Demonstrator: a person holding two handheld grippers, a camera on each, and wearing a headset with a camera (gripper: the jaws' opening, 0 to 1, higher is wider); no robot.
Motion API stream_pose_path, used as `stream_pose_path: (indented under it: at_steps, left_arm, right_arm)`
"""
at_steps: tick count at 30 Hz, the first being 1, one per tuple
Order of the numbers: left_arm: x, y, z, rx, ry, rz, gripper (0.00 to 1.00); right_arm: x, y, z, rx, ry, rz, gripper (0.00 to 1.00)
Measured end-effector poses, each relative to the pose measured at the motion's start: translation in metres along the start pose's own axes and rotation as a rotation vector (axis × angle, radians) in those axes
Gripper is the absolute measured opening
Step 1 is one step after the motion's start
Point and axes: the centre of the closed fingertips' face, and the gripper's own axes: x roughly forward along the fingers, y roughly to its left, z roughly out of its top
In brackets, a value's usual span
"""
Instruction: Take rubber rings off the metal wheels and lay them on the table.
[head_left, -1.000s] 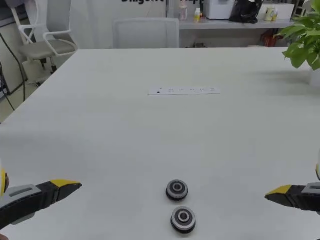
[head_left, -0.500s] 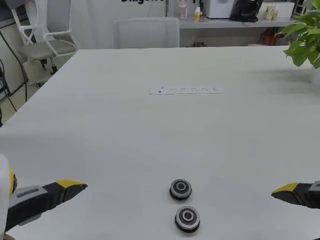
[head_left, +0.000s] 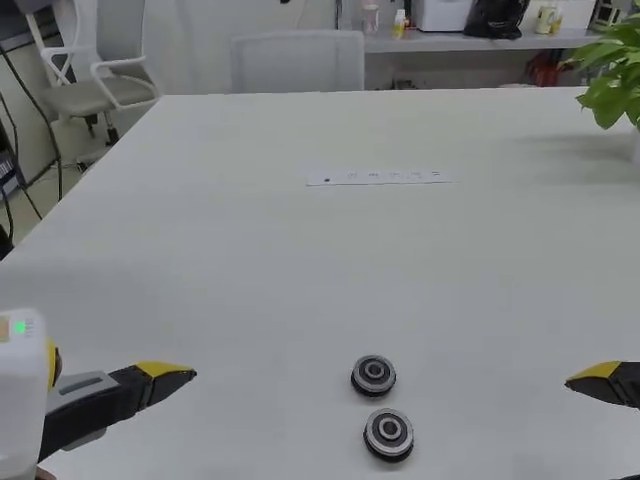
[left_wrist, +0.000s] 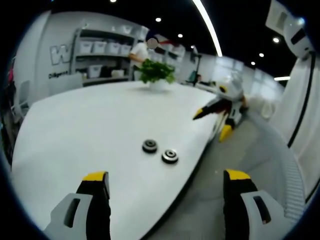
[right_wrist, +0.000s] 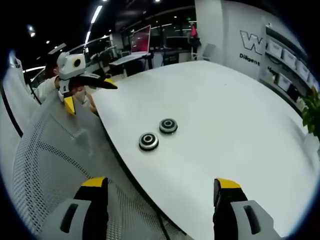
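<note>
1. Two metal wheels lie flat on the white table (head_left: 300, 260), close to its near edge, each with its hub facing up and its axle standing straight up from the tabletop
2. Being round, neither wheel has a long axis of its own; as a pair they line up roughly away from the person, the far wheel (head_left: 373, 376) a little to the left of the near wheel (head_left: 388, 436), just beside each other with a small gap between them
3. A black rubber ring (head_left: 388, 457) sits round the rim of each wheel, so both rings are on their wheels
4. The left gripper (left_wrist: 166, 176) has its yellow-tipped jaws wide apart and grips nothing; in the head view it hangs at the lower left, pointing right towards the wheels and well apart from them
5. The right gripper (right_wrist: 162, 182) likewise has its jaws spread wide with nothing between them; in the head view its tip enters at the lower right edge, pointing left, well apart from the wheels
6. The wheels lie between the two grippers, and plain tabletop lies between each gripper and the wheels
7. Further up the table a flush socket panel (head_left: 380, 178) sits in the middle, well beyond the wheels
8. A leafy green plant (head_left: 615, 80) stands at the far right corner
9. A grey chair (head_left: 297, 62) stands at the far edge and a white office chair (head_left: 90, 85) off the far left corner
</note>
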Motion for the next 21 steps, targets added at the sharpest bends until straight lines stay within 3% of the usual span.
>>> stream_pose_path:
  at_steps: [11, 21]
  left_arm:
    - [0.0005, -0.003, -0.0011, 0.002, 0.0, -0.021, 0.94]
    - [0.0002, -0.0058, 0.0014, 0.009, -0.017, -0.032, 0.92]
  right_arm:
    - [-0.0024, -0.0068, 0.0027, 0.014, -0.027, -0.032, 0.82]
    - [-0.001, -0.0083, -0.0006, -0.015, -0.009, -0.047, 0.8]
